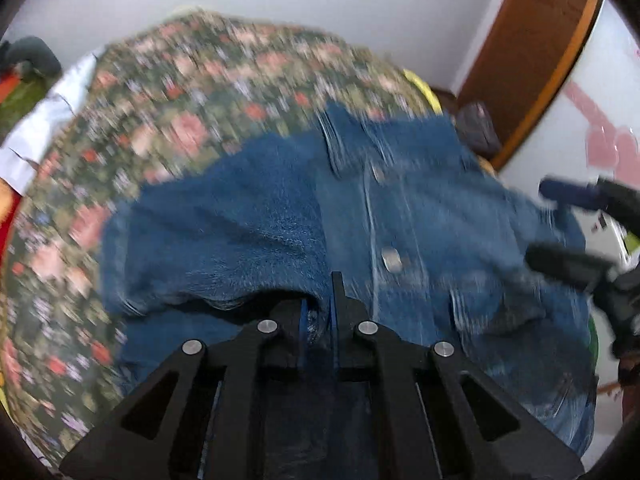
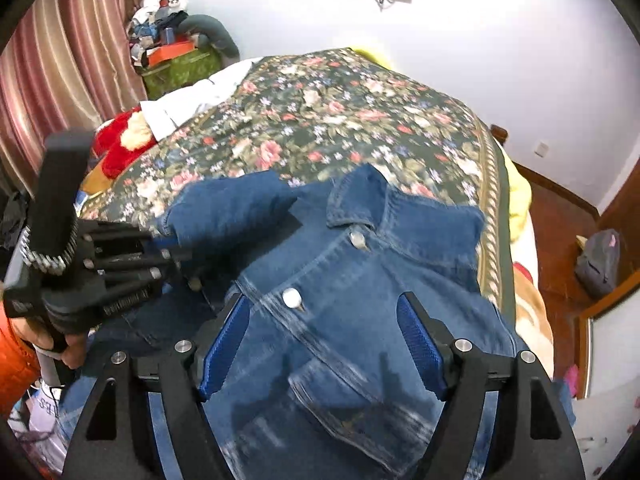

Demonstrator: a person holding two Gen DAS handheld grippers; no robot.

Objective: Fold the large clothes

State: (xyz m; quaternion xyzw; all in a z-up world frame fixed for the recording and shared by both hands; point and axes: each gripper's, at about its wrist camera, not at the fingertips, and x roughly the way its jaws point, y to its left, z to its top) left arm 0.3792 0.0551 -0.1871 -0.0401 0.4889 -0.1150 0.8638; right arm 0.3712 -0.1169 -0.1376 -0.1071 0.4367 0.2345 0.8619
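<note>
- No text, label, brand or number can be read for certain in either view.
- In the right wrist view, a white bag (image 2: 44,408) at the lower left edge carries dark letters, upside down and too partial to make out.

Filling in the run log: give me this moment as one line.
step: fold denim jacket | left tool: shut on denim jacket | right tool: open above jacket front | surface: floral bedspread

Bed (image 2: 494,200) under a dark floral cover (image 2: 340,120).
A denim jacket (image 2: 360,280) lies on the cover at lower centre; a white cloth (image 2: 192,100) and a red plush toy (image 2: 116,148) rest at the bed's upper left, yellow bedding (image 2: 518,196) along its right edge.
</note>
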